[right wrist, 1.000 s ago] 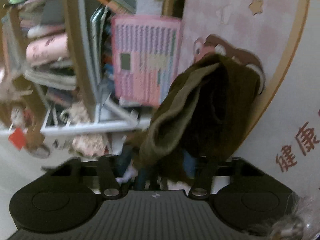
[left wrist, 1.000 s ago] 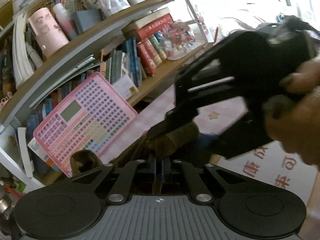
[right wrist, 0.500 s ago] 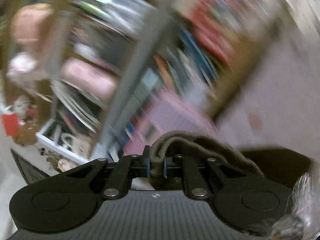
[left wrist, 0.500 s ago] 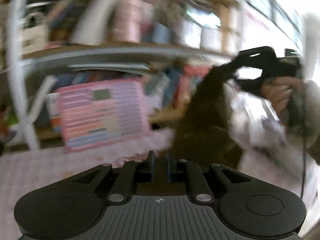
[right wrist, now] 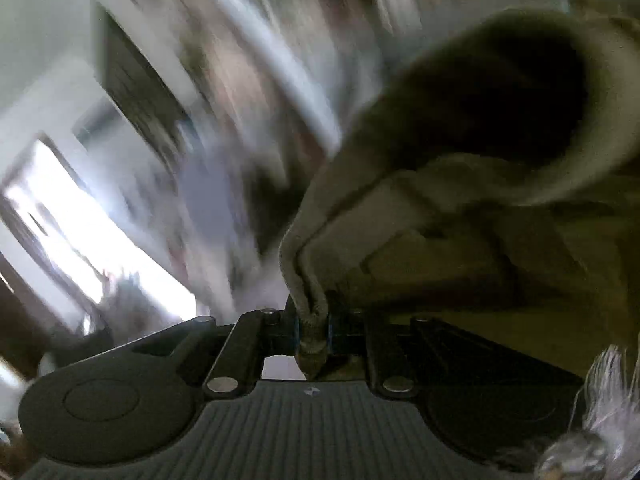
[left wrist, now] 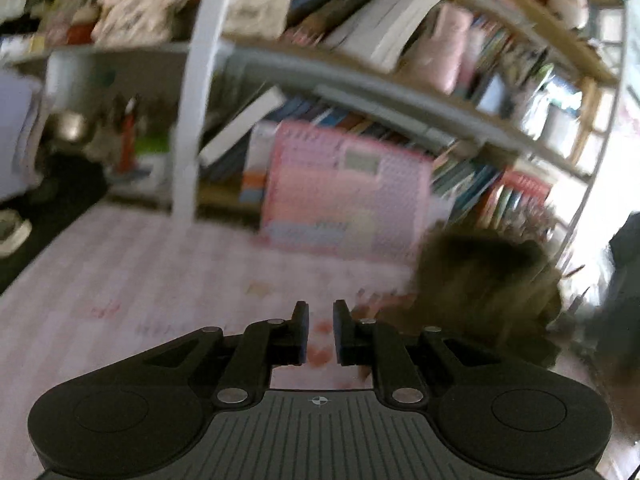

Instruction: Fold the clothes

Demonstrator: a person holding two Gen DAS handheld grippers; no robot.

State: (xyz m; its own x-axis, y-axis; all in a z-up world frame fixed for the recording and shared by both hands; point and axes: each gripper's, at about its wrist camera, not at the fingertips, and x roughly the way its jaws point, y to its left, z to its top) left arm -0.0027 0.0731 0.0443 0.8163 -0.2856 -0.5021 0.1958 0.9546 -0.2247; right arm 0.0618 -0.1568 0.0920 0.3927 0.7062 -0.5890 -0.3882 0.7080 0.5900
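In the left wrist view, the black left gripper (left wrist: pixel 320 330) is seen closest, low in the middle. Its two jaws are spread a little, and nothing is held between them. Pink cloth can be seen through the gap.

Under and past the fingers, a pale pink checked tablecloth (left wrist: pixel 132 280) is spread over the surface. Small red marks and a tiny tan shape are printed on it. Just to the right of the left gripper, a dark olive-brown soft garment (left wrist: pixel 484 288) is seen bunched up near the right edge of the surface. It is too blurred to tell whether it is touching the cloth or hanging above it.

Further back, a pink plastic toy board with rows of little buttons (left wrist: pixel 344 196) is stood up at the far edge of the surface. It is leaned against a wide shelf full of books (left wrist: pixel 472 176). A white upright post (left wrist: pixel 196 100) is seen on the left part of the shelf.

In the right wrist view, the black right gripper (right wrist: pixel 312 330) is seen low in the middle. Its jaws are pressed on a thick rolled hem of the same olive-brown garment (right wrist: pixel 460 200). From the pinch, the cloth is bulged up and out to the right, and most of that side is filled by it. A dark hollow is seen in its upper part. Everything behind is smeared by blur.
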